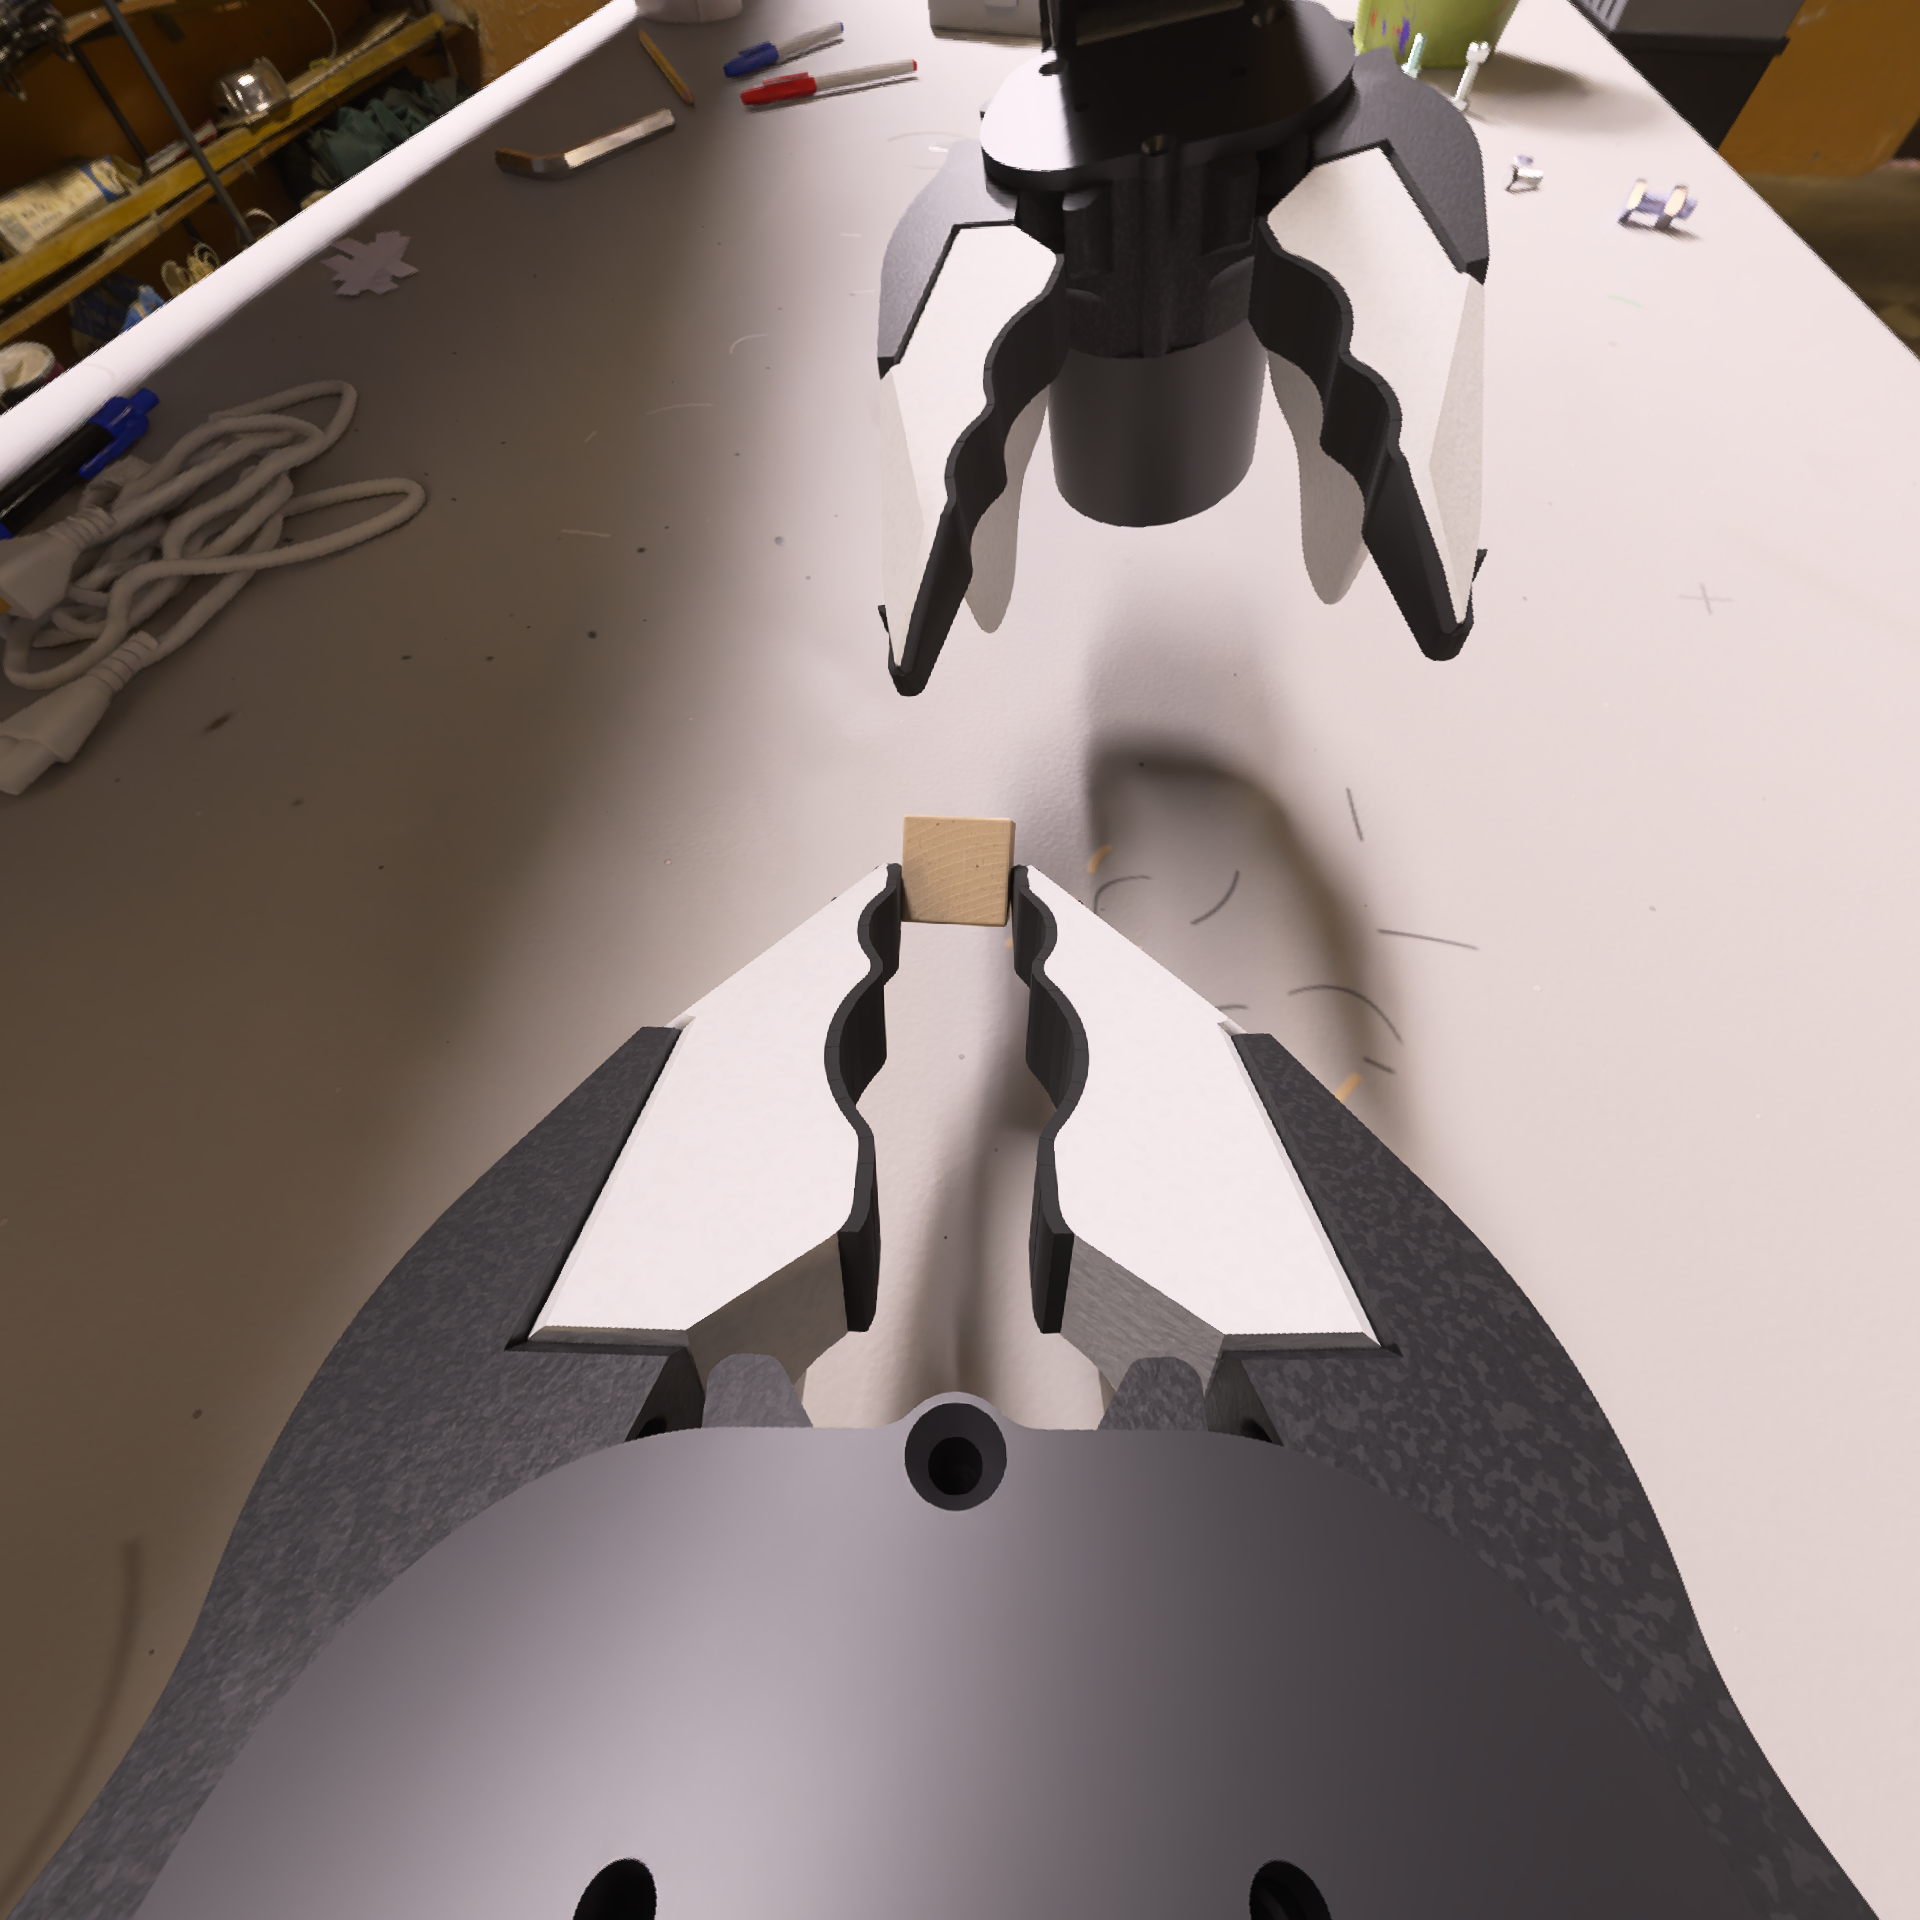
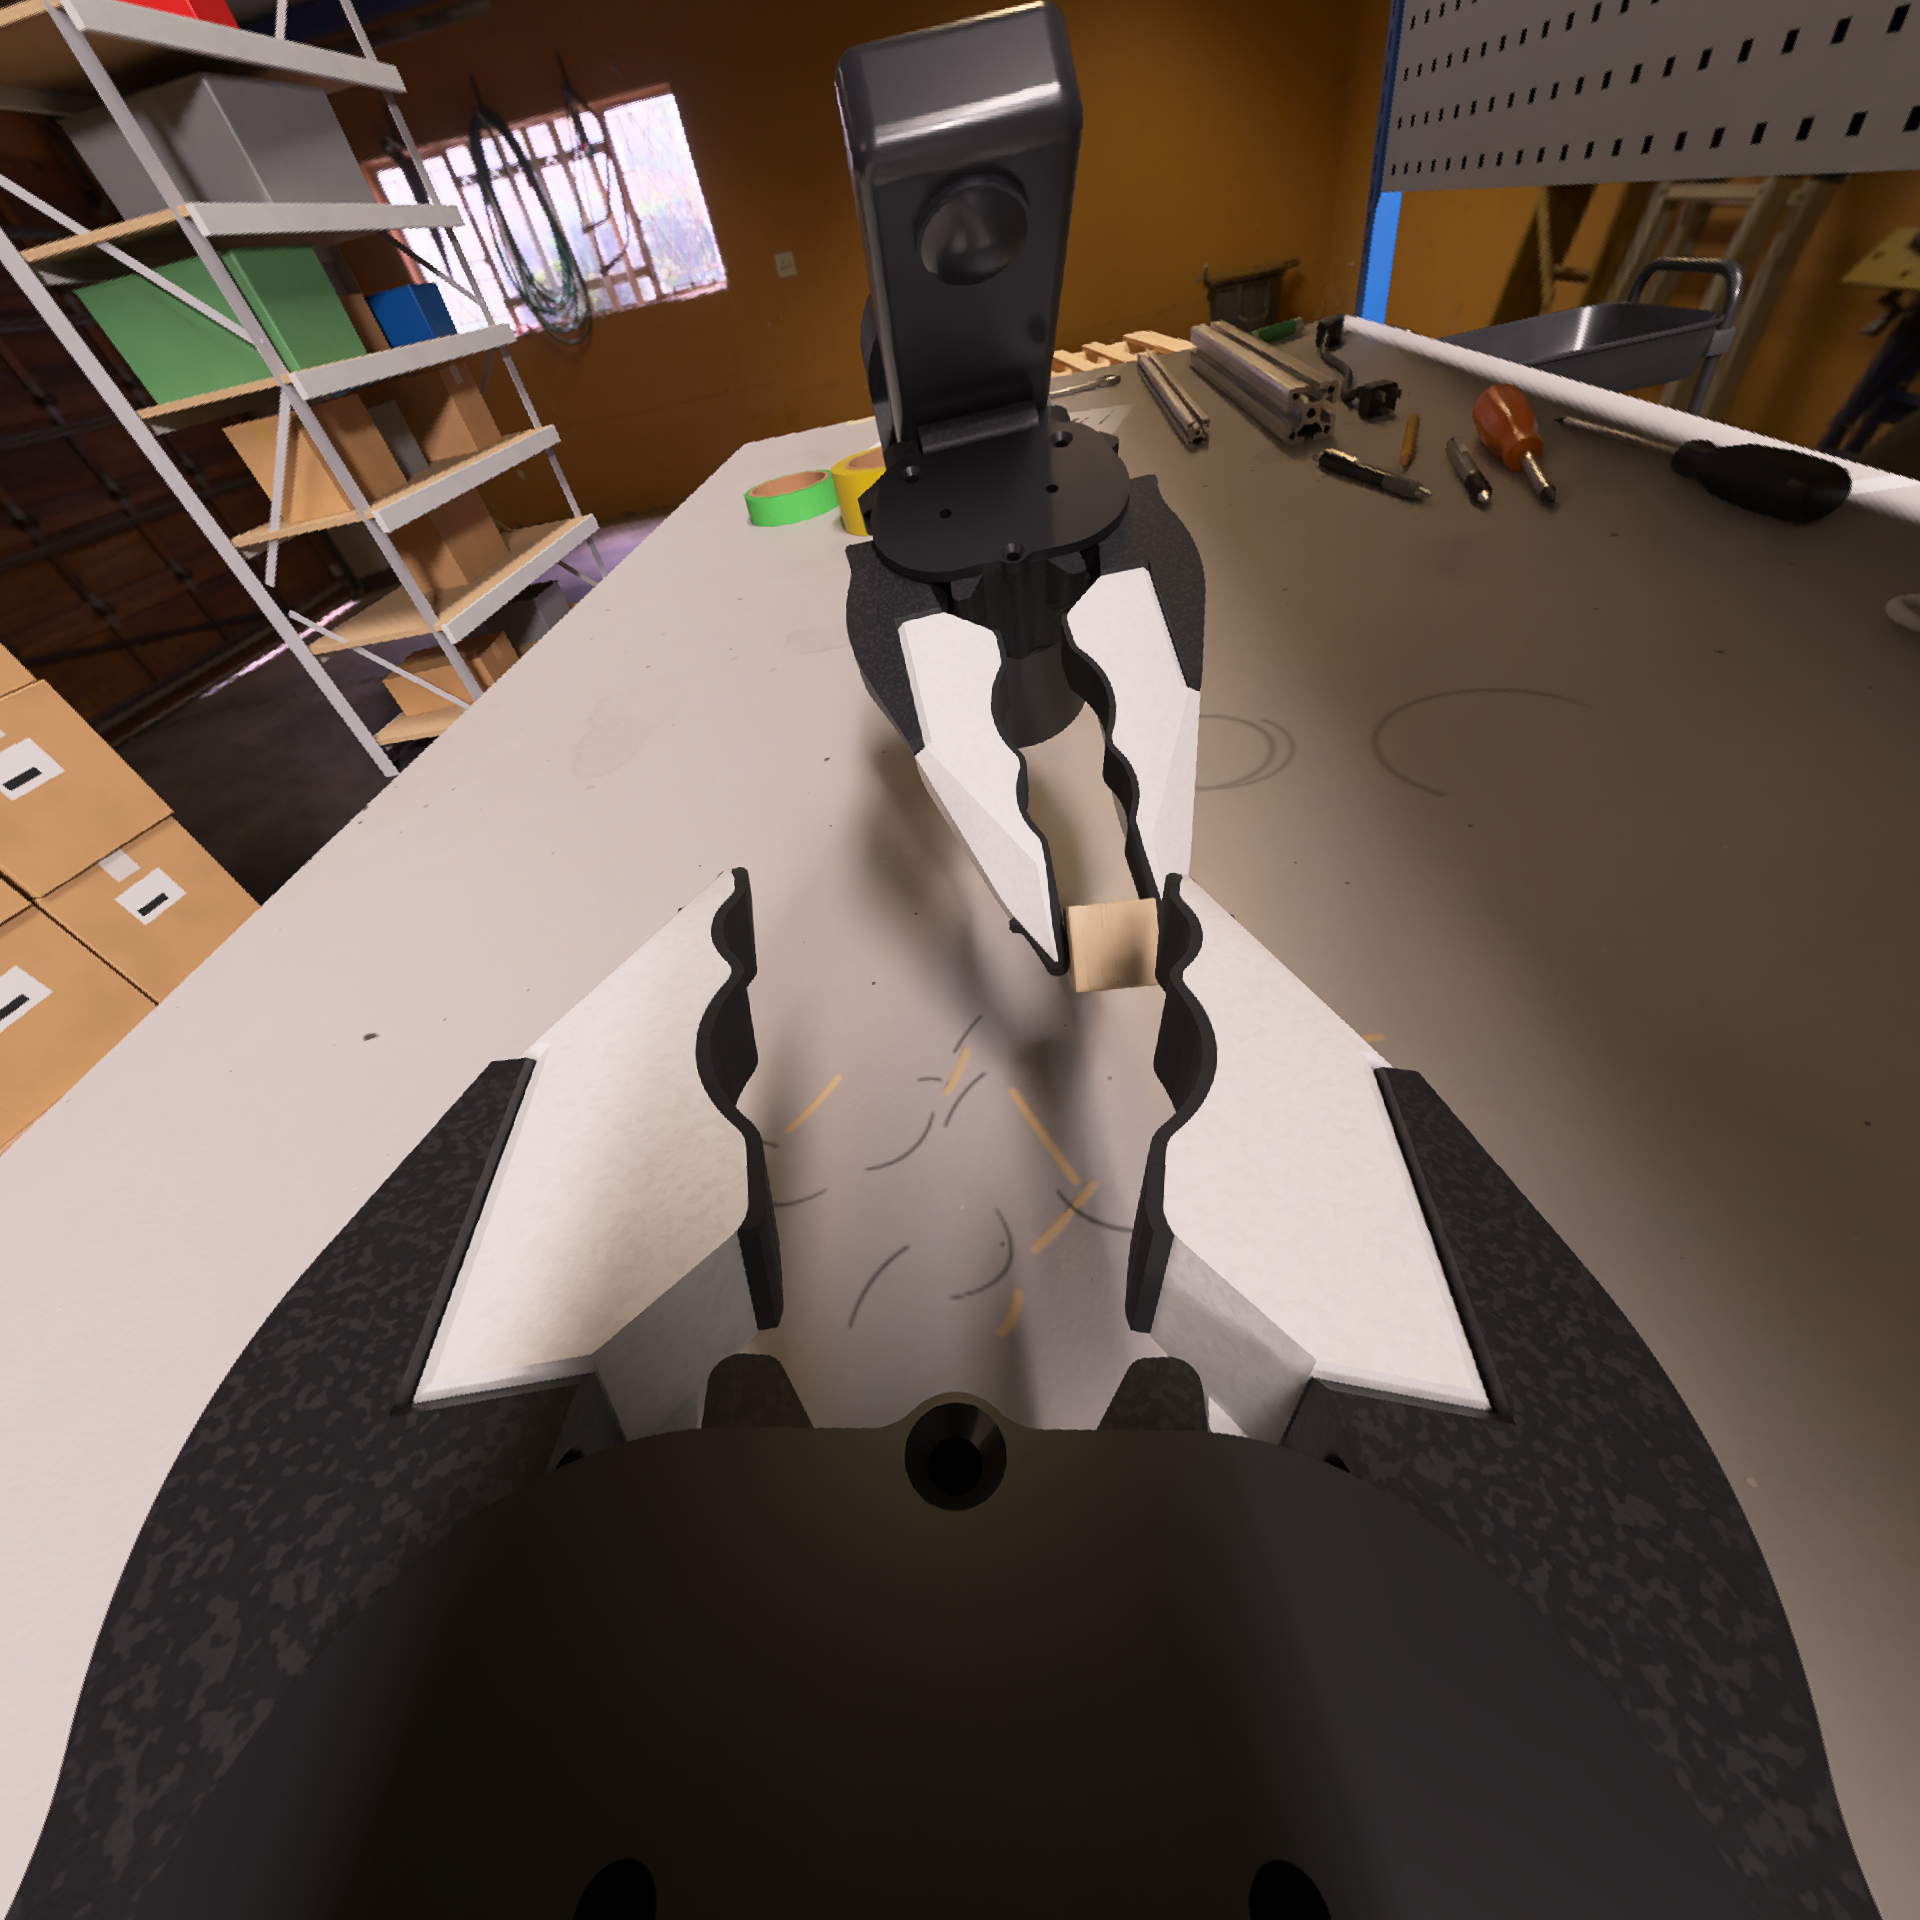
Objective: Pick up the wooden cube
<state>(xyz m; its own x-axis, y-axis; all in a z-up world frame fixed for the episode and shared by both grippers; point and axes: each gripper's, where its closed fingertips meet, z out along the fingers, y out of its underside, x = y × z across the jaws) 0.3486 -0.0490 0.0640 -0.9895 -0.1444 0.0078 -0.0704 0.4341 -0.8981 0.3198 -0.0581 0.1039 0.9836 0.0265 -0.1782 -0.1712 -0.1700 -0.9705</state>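
Note:
The wooden cube (image 1: pixel 957 871) is a small pale block on the white table (image 1: pixel 520 935). My left gripper (image 1: pixel 956 885) is shut on the wooden cube, one fingertip on each side face. I cannot tell if the cube is clear of the table. My right gripper (image 1: pixel 1174 660) hangs beyond it, open and empty, pointing back at the cube. In the right wrist view my right gripper (image 2: pixel 956 883) is open with nothing between its fingers. There the left gripper (image 2: pixel 1103 935) holds the cube (image 2: pixel 1114 943) just past my right fingertip (image 2: pixel 1174 904).
A coiled white rope (image 1: pixel 177 540), markers (image 1: pixel 826 81), a metal bar (image 1: pixel 592 148) and a green cup (image 1: pixel 1439 26) lie at the table's edges. Tape rolls (image 2: pixel 795 497), aluminium bars (image 2: pixel 1262 379) and a screwdriver (image 2: pixel 1512 431) lie behind the left gripper. Shelves (image 2: pixel 343 395) and cardboard boxes (image 2: pixel 83 852) stand off the table.

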